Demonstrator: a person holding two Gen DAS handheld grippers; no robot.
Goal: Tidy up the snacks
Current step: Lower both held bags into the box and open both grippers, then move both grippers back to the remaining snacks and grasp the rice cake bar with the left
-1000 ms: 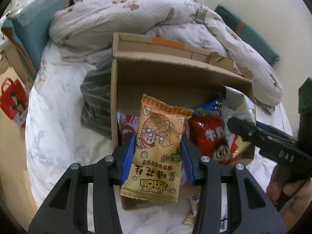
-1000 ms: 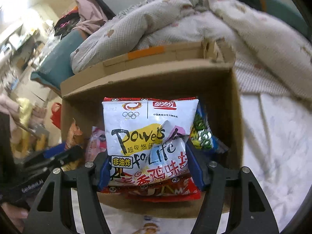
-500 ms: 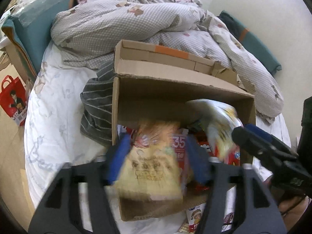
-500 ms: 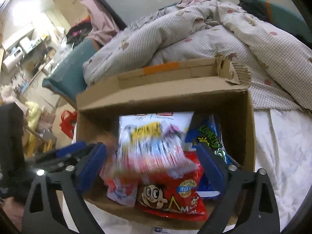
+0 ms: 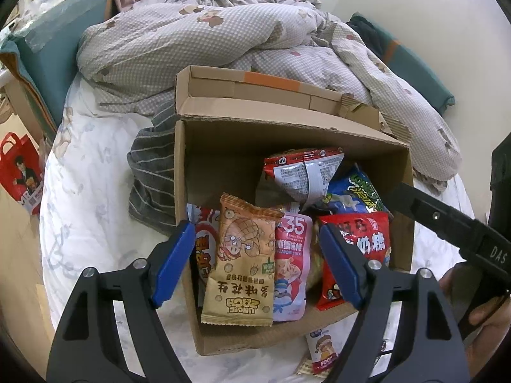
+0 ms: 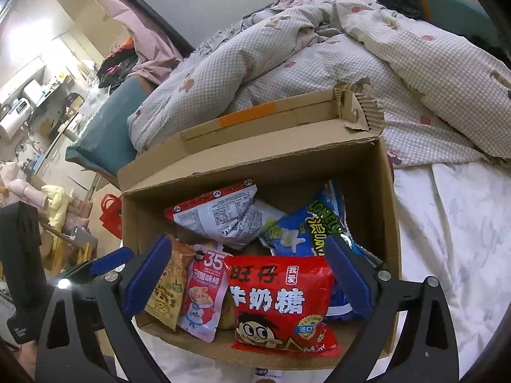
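An open cardboard box (image 5: 220,159) (image 6: 319,166) sits on the bed with several snack packs in it. The tan peanut pack (image 5: 242,265) lies at its front left, and its edge shows in the right wrist view (image 6: 166,284). The white-and-red pack (image 5: 303,172) (image 6: 223,220) lies at the back. A red candy bag (image 6: 281,300) (image 5: 357,245), a pink stick pack (image 5: 290,265) (image 6: 204,290) and a blue bag (image 6: 303,233) lie between. My left gripper (image 5: 258,261) is open and empty above the box front. My right gripper (image 6: 246,281) is open and empty too.
A rumpled checked duvet (image 5: 207,32) lies behind the box, a striped grey cloth (image 5: 153,172) at its left. A small snack pack (image 5: 322,351) lies on the white sheet in front of the box. A red bag (image 5: 19,172) stands beside the bed.
Both grippers opened and pulled back. The left let go of the tan peanut pack and the right let go of the white-and-red pack; both packs now lie in the box.
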